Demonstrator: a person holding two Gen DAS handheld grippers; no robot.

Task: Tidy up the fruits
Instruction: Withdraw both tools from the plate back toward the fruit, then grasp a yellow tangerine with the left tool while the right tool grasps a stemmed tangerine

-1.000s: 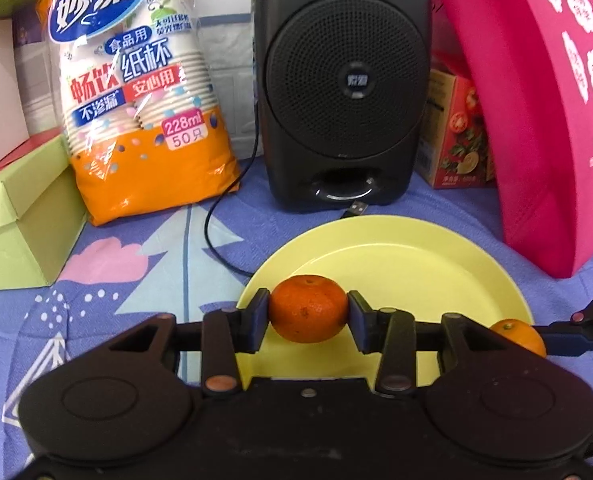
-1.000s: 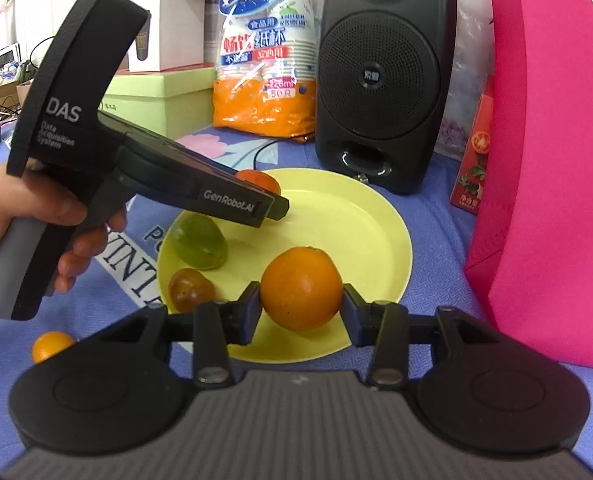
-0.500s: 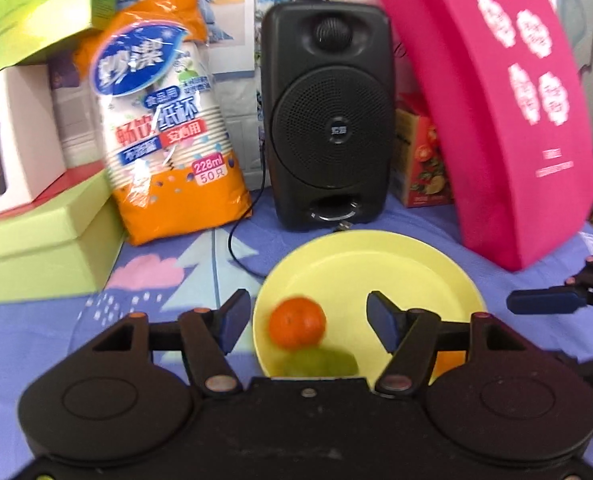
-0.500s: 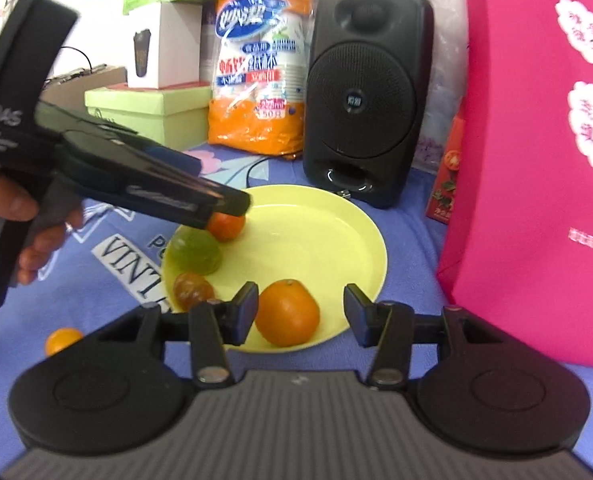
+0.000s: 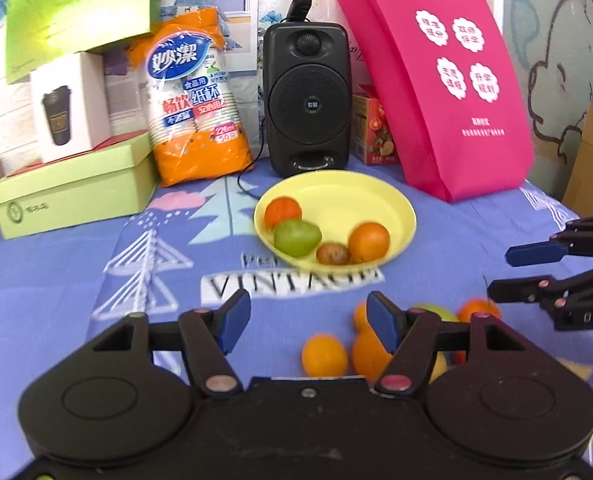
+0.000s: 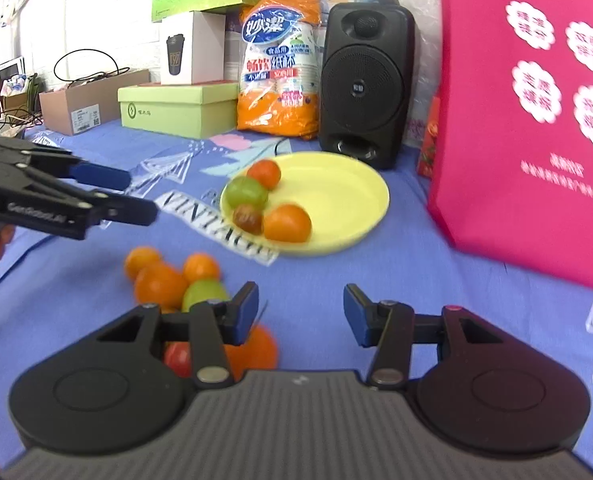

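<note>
The yellow plate (image 5: 368, 196) (image 6: 344, 192) holds a mandarin (image 5: 282, 211), a green fruit (image 5: 296, 237), a small brown fruit (image 5: 332, 254) and an orange (image 5: 368, 241). Several loose fruits (image 5: 324, 354) (image 6: 160, 284) lie in a cluster on the blue cloth in front of the plate. My left gripper (image 5: 308, 322) is open and empty, well back from the plate; it also shows in the right wrist view (image 6: 136, 196). My right gripper (image 6: 299, 312) is open and empty, beside the loose cluster; it also shows in the left wrist view (image 5: 500, 272).
A black speaker (image 5: 307, 100) with a cable stands behind the plate. A pink bag (image 5: 448, 92) stands at the right, a paper-cup pack (image 5: 196, 108) and green box (image 5: 72, 188) at the left. A small red carton (image 5: 376, 132) sits behind the bag.
Both grippers opened, leaving the mandarin and the orange on the plate, and pulled back toward me. The loose fruit cluster has come into view.
</note>
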